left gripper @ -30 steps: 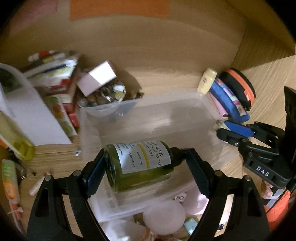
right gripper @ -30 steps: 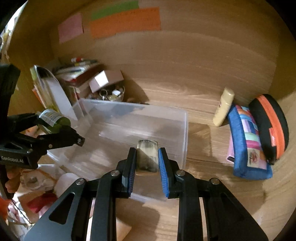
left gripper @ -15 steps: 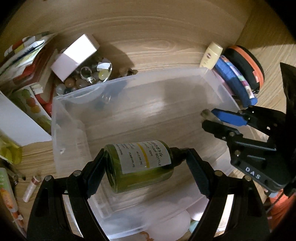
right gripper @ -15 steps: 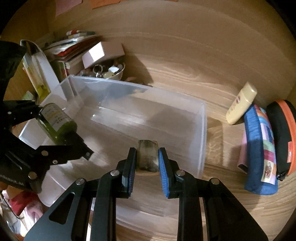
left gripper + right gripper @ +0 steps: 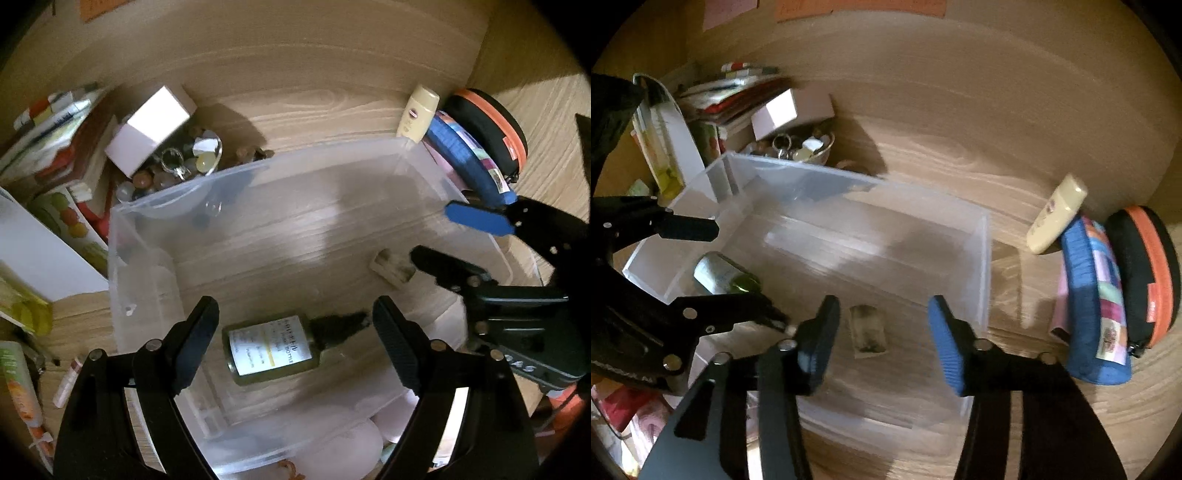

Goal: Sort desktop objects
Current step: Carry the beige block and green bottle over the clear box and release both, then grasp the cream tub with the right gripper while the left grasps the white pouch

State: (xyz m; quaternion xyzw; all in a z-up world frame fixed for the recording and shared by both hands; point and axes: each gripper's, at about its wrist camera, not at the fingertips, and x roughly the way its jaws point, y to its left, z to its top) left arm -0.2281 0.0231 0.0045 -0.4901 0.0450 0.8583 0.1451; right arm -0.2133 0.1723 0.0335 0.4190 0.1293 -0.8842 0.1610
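Observation:
A clear plastic bin [image 5: 122,236] [image 5: 982,266] stands on the wooden desk. A green labelled bottle [image 5: 273,349] [image 5: 720,277] lies on its side on the bin floor. A small clear block [image 5: 391,266] [image 5: 868,332] also lies inside the bin. My left gripper [image 5: 295,328] is open above the bottle and holds nothing. My right gripper [image 5: 882,328] is open above the block and holds nothing; it also shows in the left wrist view [image 5: 436,236].
A bowl of trinkets [image 5: 177,166] [image 5: 801,146] with a white box [image 5: 151,129] on it stands behind the bin. A cream tube [image 5: 417,114] [image 5: 1056,214], blue pouch [image 5: 1093,302] and black-orange case [image 5: 1148,273] lie right. Books [image 5: 731,96] are stacked left.
Both grippers have opened. The green bottle dropped from the left gripper and the small block from the right gripper; both now lie on the bin floor.

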